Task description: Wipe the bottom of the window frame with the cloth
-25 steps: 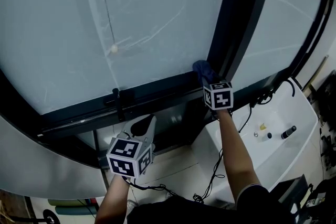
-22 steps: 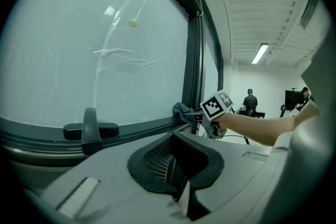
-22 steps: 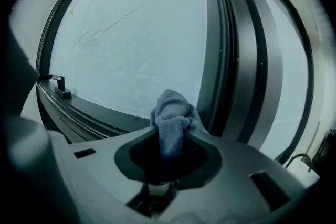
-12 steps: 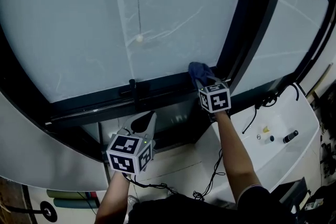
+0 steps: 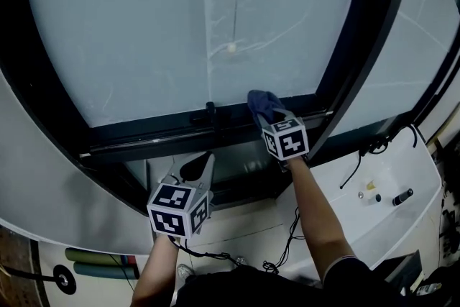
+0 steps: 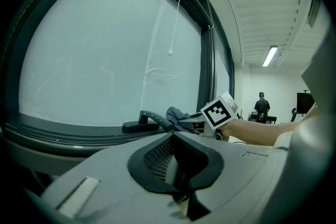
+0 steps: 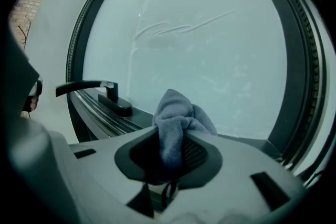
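Observation:
The blue cloth (image 5: pixel 261 103) is bunched in my right gripper (image 5: pixel 269 114), which is shut on it and presses it onto the black bottom rail of the window frame (image 5: pixel 144 136). The cloth lies just right of the black window handle (image 5: pixel 210 113). In the right gripper view the cloth (image 7: pixel 177 119) sticks up from between the jaws, with the handle (image 7: pixel 86 86) to its left. My left gripper (image 5: pixel 195 167) hangs below the rail, shut with nothing in it. From the left gripper view I see the cloth (image 6: pixel 177 114) and the handle (image 6: pixel 145 120) on the rail.
A black upright mullion (image 5: pixel 359 39) rises right of the cloth. A thin cord with a bead (image 5: pixel 231 47) hangs against the pane. Below right stands a white surface (image 5: pixel 374 183) with black cables and small items. A person (image 6: pixel 261 105) stands far back in the room.
My right gripper has slid the cloth left along the bottom rail, away from the mullion corner and closer to the handle. The left gripper has stayed in place.

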`<state>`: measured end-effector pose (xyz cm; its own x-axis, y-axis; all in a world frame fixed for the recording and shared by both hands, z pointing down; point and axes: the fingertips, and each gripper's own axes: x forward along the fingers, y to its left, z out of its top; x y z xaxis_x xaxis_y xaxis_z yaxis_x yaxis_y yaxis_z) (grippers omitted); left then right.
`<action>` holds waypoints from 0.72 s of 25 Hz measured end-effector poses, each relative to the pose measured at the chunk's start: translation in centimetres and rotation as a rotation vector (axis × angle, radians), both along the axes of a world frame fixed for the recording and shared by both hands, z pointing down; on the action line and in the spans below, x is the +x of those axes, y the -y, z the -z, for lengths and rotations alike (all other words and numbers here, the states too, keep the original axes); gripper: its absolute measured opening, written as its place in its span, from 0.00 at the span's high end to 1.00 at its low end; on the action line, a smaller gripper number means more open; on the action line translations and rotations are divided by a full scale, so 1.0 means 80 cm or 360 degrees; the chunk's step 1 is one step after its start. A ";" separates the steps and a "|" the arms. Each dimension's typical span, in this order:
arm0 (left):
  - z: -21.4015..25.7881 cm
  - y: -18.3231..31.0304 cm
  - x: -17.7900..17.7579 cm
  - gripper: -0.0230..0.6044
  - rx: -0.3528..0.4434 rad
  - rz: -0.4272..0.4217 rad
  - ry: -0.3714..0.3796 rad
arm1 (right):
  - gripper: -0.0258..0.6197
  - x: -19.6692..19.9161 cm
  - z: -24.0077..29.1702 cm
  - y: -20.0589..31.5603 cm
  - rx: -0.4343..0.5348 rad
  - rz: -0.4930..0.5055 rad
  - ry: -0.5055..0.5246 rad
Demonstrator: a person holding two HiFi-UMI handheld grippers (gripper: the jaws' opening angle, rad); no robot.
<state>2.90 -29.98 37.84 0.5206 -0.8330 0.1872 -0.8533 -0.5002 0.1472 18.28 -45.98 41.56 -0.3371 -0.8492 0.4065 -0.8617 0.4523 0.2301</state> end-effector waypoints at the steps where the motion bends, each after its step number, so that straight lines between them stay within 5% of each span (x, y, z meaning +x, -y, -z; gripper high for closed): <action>1: 0.000 -0.003 -0.007 0.96 0.0000 0.0010 0.0001 | 0.82 -0.011 0.000 -0.002 -0.0002 0.0019 -0.0001; 11: 0.003 -0.022 -0.060 0.96 0.0005 0.0081 0.0007 | 0.82 -0.094 0.000 -0.018 -0.0028 0.0167 0.0127; 18: 0.003 -0.032 -0.084 0.96 0.0010 0.0105 0.0016 | 0.82 -0.102 0.001 -0.022 0.0004 0.0124 0.0159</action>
